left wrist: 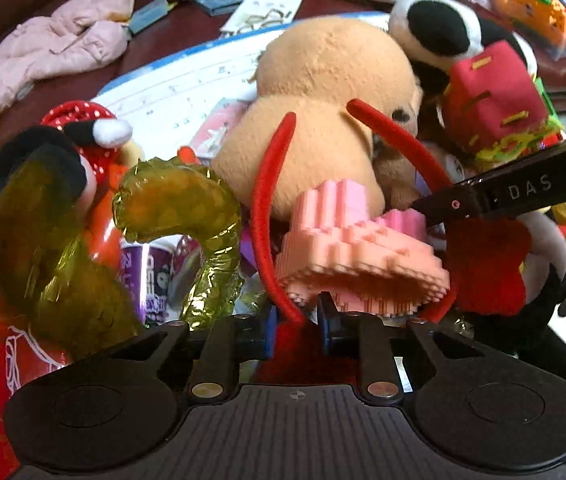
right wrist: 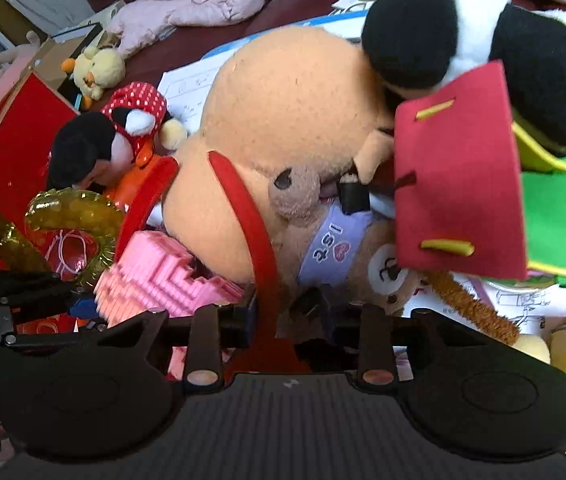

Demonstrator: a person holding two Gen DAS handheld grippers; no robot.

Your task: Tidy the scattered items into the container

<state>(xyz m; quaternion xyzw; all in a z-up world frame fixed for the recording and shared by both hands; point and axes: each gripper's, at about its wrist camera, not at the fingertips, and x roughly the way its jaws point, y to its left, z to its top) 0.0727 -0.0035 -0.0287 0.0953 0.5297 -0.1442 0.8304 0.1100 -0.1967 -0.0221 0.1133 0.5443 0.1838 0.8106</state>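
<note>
Left gripper [left wrist: 295, 326] is clamped on one end of the red headband [left wrist: 267, 216]. Right gripper [right wrist: 273, 312] straddles the band's other arm, contact unclear. The headband arches over the tan plush bear [left wrist: 323, 120], beside the pink brick heart [left wrist: 359, 248].

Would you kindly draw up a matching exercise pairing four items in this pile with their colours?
Things:
1. large plush bear
2. curved fuzzy headband
3. blocky plastic brick heart
4. crinkled foil number balloon

Colours:
A. pink
B. olive gold
C. tan
D. red

Pairs: 1-C, 2-D, 3-A, 4-B
</note>
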